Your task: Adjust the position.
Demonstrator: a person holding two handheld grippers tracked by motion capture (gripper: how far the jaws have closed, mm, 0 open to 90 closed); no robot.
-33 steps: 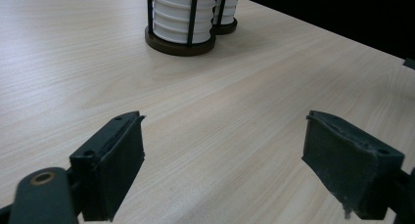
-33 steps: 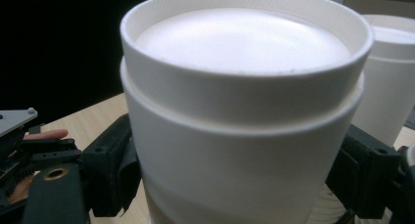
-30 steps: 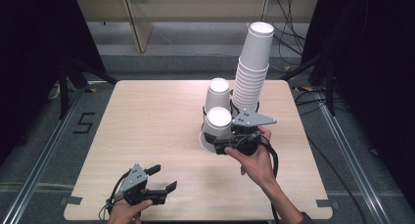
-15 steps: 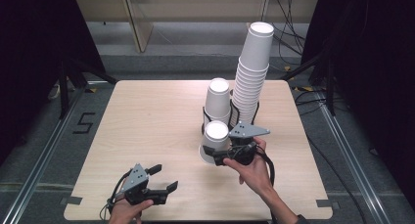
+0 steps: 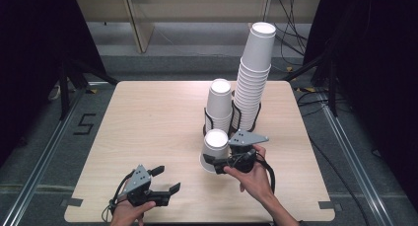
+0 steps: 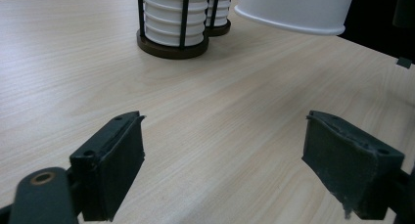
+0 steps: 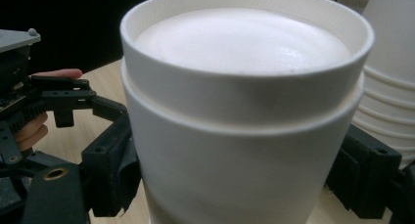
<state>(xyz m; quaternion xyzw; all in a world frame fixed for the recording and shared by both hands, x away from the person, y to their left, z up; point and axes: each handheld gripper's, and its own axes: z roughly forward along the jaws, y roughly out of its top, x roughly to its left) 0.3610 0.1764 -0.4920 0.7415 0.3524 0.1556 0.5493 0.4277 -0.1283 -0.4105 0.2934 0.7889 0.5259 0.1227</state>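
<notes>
The pale wooden bench carries two caged stacks of white paper cups. My right claw grasps one upturned white paper cup, off the stacks; setting down remains. My left claw rests released, empty.

A light wooden table is seen. Two black wire holders are stood on its far right part, a short stack and a tall leaning stack of upturned white cups being kept in them, just beside each other.
</notes>
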